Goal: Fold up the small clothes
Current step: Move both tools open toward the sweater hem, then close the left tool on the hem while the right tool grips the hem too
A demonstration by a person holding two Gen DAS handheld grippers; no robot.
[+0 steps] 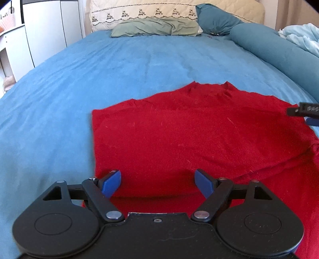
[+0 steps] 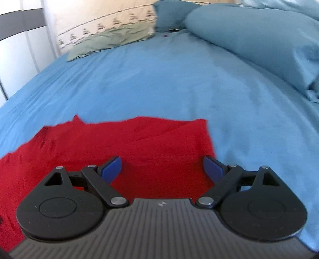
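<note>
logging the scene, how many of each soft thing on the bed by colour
red: 1, garment
green: 1, pillow
teal: 2, pillow, bolster
cream: 1, pillow
pale blue: 1, bundle
total: 6

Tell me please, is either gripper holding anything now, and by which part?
Nothing is held: the left gripper and right gripper are both open above the red garment.

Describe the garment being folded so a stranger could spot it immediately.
Start at the bed with its blue cover. Near its foot, in front of both open grippers, lies the red garment, spread flat. It is the only red thing there; the pillows at the headboard are green and teal.
</note>
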